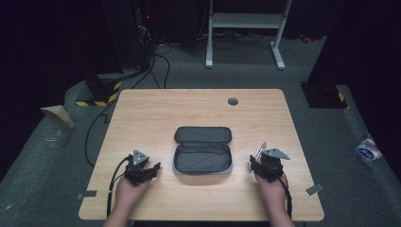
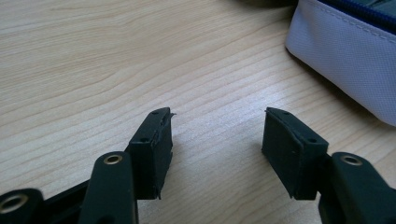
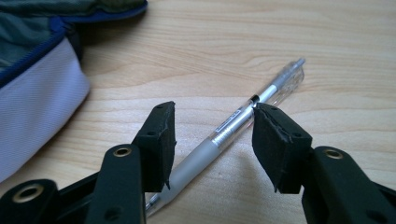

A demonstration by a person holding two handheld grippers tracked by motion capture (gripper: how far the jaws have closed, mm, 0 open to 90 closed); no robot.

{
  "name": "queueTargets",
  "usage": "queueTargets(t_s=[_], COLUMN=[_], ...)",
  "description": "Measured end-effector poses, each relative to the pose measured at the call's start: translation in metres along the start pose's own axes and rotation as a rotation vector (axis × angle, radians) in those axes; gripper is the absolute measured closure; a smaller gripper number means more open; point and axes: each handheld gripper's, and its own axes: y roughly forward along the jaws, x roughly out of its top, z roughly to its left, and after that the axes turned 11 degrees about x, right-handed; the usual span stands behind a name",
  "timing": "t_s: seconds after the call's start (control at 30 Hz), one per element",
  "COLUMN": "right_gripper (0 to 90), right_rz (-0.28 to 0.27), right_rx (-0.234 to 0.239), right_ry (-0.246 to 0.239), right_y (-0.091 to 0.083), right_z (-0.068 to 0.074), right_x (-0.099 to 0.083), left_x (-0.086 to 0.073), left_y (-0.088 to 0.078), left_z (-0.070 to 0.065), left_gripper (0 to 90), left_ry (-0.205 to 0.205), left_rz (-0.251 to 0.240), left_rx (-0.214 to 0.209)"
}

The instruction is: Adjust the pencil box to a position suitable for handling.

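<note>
A pencil case (image 1: 203, 156) lies unzipped and open at the middle of the wooden table (image 1: 189, 109), dark inside with a pale grey shell (image 2: 345, 60) and blue zip. A clear pen (image 3: 233, 126) with a frosted grip lies slantwise on the wood just right of the case (image 3: 37, 102). My right gripper (image 3: 212, 116) hangs low over it, jaws apart with the pen lying between them, the pads not pressing it. To the left of the case my left gripper (image 2: 217, 126) is open over bare wood. From above, the left gripper (image 1: 153, 169) and right gripper (image 1: 253, 165) flank the case.
A round grey cable grommet (image 1: 232, 100) sits near the table's far edge. Beyond the table stand a white desk frame (image 1: 246, 28) and dark equipment with cables on the carpet. A packet (image 1: 368, 149) lies on the floor at right.
</note>
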Motion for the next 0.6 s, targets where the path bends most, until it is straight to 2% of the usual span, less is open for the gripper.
queueTargets(t_s=[0.27,0.4,0.6], right_gripper=[60.1,64.7,72.3], right_rz=[0.053,0.05,0.05], right_rx=[-0.012,-0.009,0.001], right_ry=[0.017,0.02,-0.003], right_y=[0.007,0.0064,0.0033], right_z=[-0.0005,0.0015,0.0048], right_x=[0.0,-0.0006,-0.0004], left_x=[-0.0002,-0.0002,-0.0002], left_y=[-0.0002,-0.0002,-0.0001], left_z=[-0.0005,-0.0004,-0.0006], left_gripper=[42.7,42.7,42.7], left_ry=[0.002,0.003,0.001], left_rz=[-0.001,-0.001,-0.002], left_rx=[-0.011,-0.011,-0.011])
